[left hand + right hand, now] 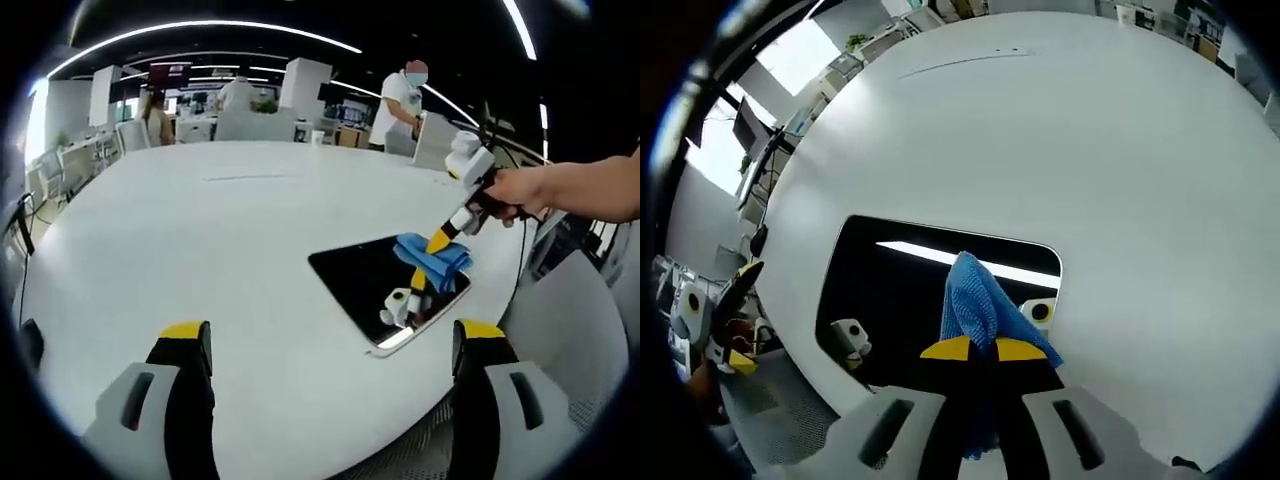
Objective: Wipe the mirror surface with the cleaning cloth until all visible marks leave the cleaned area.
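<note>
The mirror (385,285) is lying flat near the desk's (200,230) rounded near edge, with wide bare white surface stretching beyond it. The right gripper (983,349) is pinching the blue cleaning cloth (980,305) between clenched fingers, pressing it onto the dark glass close to the mirror's far edge. The left gripper (330,340) is hovering off to the side, fingers spread apart, grasping nothing.

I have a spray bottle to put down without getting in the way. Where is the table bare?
The white table lies bare from the mirror out to its far edge, and between the mirror and the open left gripper. It is crowded at the mirror, where the right gripper presses the blue cloth on the glass.
</note>
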Demonstrator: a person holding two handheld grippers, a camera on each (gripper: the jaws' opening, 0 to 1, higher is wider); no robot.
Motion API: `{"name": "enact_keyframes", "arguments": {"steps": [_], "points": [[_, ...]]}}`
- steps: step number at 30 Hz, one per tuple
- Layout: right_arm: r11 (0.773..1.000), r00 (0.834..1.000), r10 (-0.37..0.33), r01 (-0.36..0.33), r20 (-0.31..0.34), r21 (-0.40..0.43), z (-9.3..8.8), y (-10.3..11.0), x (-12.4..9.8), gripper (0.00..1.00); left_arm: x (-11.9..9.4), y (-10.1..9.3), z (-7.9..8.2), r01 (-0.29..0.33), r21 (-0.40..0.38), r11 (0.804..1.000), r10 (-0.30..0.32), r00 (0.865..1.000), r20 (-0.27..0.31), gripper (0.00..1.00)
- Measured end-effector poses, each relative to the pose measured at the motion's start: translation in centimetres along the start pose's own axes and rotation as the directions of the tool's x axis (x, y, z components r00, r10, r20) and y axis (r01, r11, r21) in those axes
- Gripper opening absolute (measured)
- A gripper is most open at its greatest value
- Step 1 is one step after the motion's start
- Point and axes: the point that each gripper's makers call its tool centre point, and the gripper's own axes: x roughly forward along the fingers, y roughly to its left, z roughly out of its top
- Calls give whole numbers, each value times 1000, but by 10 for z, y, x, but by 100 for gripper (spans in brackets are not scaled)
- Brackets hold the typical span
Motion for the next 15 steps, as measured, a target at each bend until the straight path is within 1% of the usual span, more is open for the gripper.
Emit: {"name": "enact_keyframes", "arguments": {"steps": [10,15], "points": [[999,999,-35,35,23,19,0,-17,-5,1,0,0,-3,4,-1,1000,-4,1000,-17,98],[999,999,-46,46,27,17,-2,-20,-8,1,1,0,-4,7,3,1000,-7,1000,-22,98]]}}
